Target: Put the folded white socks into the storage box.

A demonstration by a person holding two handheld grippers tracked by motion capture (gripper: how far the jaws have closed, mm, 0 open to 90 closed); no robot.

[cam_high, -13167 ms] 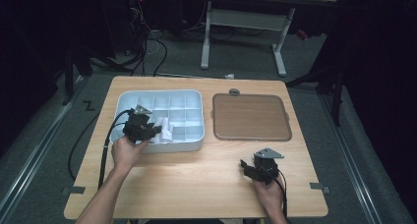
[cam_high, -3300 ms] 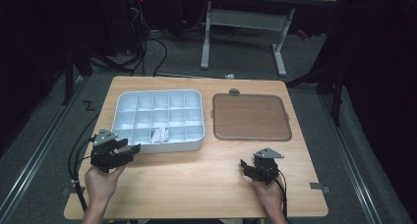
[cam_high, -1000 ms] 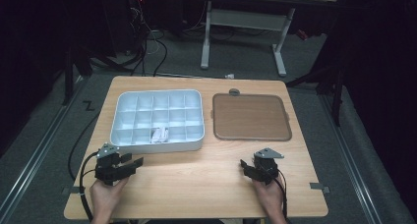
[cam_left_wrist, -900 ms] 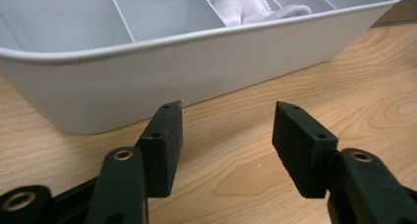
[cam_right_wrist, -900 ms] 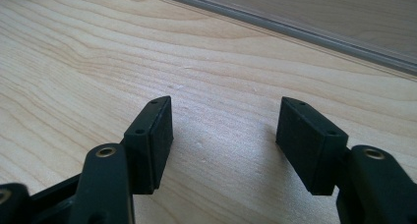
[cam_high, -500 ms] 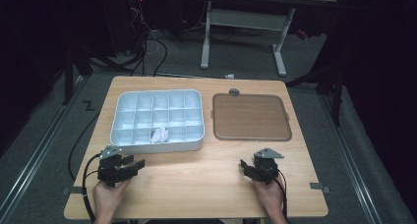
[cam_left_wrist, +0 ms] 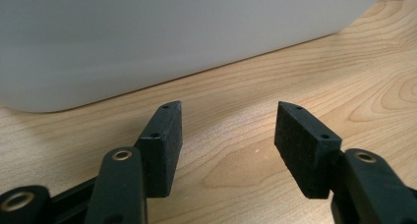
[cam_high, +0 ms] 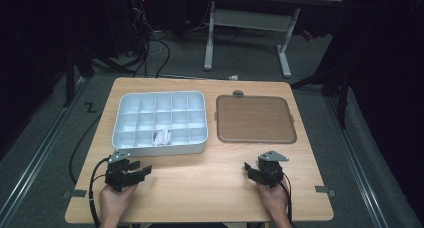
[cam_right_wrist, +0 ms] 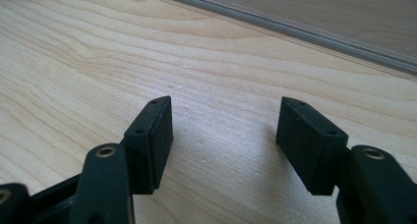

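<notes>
Left gripper (cam_high: 142, 172) is held low at the near-left part of the wooden table (cam_high: 200, 183), just in front of the white compartment tray (cam_high: 125, 138), near its front-left corner. Jaws are seen standing wide apart in the left gripper view, w/ nothing between the pads but bare wood; the tray's white front wall (cam_left_wrist: 172, 37) is seen just ahead of them, not touched. Gripper is carried by the person's left hand (cam_high: 116, 200), cable trailing off toward the table's near-left edge.

Right gripper (cam_high: 250, 169) is held well to the right of the tray, in front of the brown lid-like flat tray (cam_high: 254, 119) that lies beside the white tray on its right. Its jaws are likewise spread wide, empty, over bare wood; the flat tray's clear rim (cam_right_wrist: 295, 22) is seen a bit ahead in the right gripper view.

Small white crumpled item (cam_high: 162, 136) is seen inside the white tray, in a front-row compartment near the middle; what it is can't be told. Other compartments appear empty.
</notes>
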